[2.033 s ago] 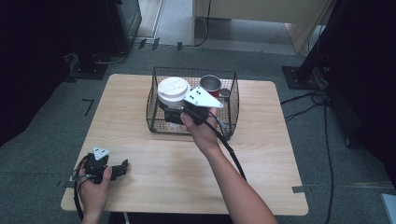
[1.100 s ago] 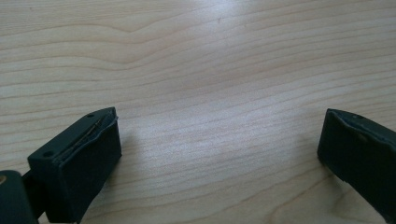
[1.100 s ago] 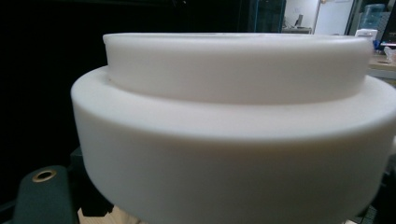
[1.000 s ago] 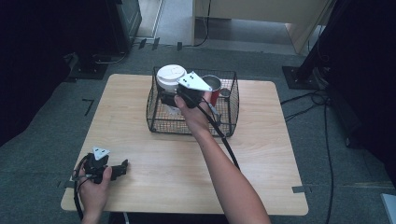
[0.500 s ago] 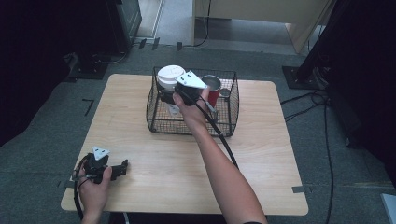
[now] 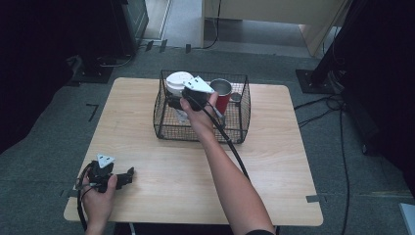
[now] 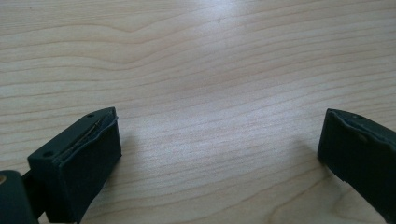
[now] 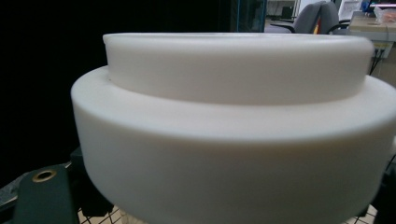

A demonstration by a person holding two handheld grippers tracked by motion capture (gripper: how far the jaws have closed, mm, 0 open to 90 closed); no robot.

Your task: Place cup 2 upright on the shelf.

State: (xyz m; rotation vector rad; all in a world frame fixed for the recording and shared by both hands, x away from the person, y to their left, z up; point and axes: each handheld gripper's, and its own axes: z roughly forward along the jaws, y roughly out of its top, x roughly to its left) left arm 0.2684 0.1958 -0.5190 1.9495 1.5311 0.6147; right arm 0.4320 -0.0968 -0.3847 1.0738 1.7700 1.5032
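Note:
My right gripper is shut on a white round bowl and holds it over the far left part of a black wire basket. In the right gripper view the bowl is very close, with a narrower ring on top of a wider band. The gripper's jaws stand at the two bottom corners beside it. A red cup with a metal rim stands in the basket's far right part. My left gripper rests open near the table's front left corner, with bare wood between its jaws.
The wooden table stands on grey carpet. Dark equipment and stands surround it at the back left and right. The right gripper's cable trails along the forearm across the basket's near rim.
The right hand carried the white bowl from the basket's near side to its far left part, then sank slightly. The left gripper has kept still.

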